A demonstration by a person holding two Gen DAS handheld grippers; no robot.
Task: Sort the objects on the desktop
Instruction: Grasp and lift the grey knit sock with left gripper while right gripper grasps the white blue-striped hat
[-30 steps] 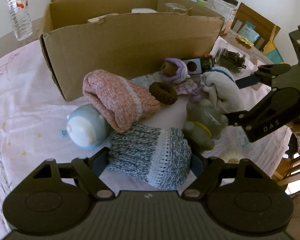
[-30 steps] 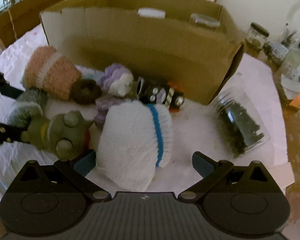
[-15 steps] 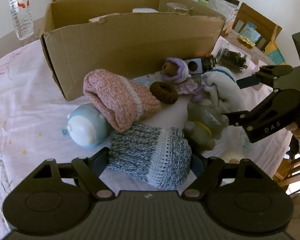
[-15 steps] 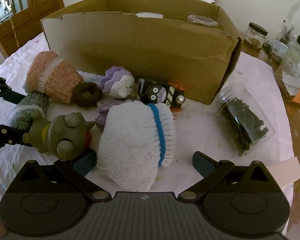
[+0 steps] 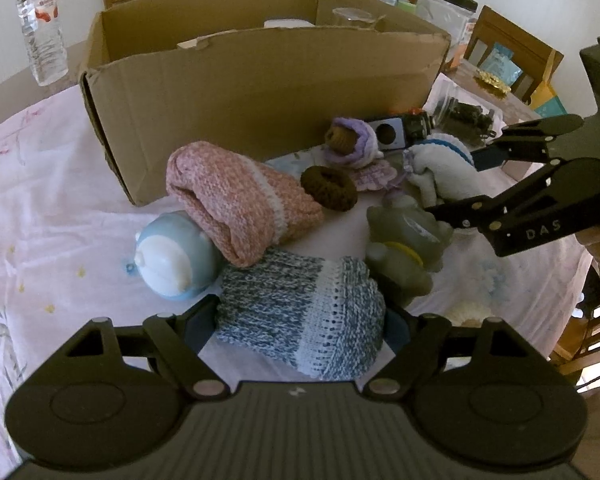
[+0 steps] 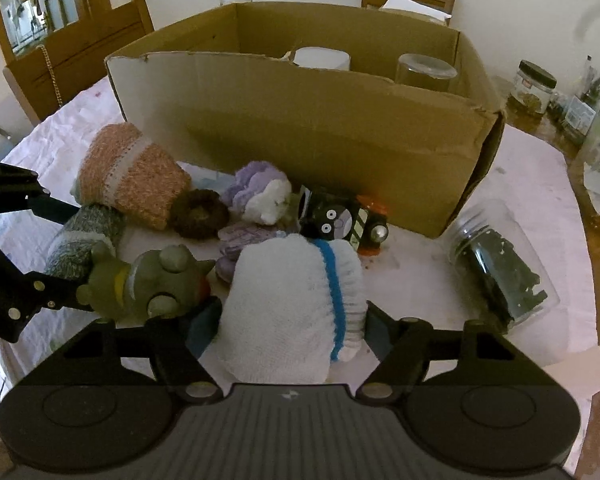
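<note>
Setting: a table under a pale flowered cloth (image 5: 40, 216); an open cardboard box (image 5: 260, 80) stood at the back, and a heap of soft things and toys lay in front of it.
Left gripper (image 5: 300, 320): its jaws sat against both sides of a blue-grey knitted sock (image 5: 300, 304); the sock filled the gap between them and rested on the cloth, so the gripper was clasping it.
Right gripper (image 6: 292, 320): its jaws had just been closing; a white sock with a blue stripe (image 6: 296, 308) lay between them, and both pads pressed its sides (the knit bunched inward at the stripe).
Pink sock (image 5: 236, 196): rolled, lying across the top of the blue-grey sock and leaning on a pale blue round toy (image 5: 176, 256).
Green toy figure (image 6: 148, 280): just left of the white sock, touching it; one finger of the left gripper reached close to it.
Brown knitted ring (image 6: 198, 214): on the cloth between the pink sock and a purple knitted doll (image 6: 260, 192).
Black toy (image 6: 340, 220): against the front wall of the box, just behind the white sock.
Clear jar (image 6: 500, 272): on its side to the right, holding dark contents, apart from the heap.
Water bottle (image 5: 42, 32): upright behind the left corner of the box.
</note>
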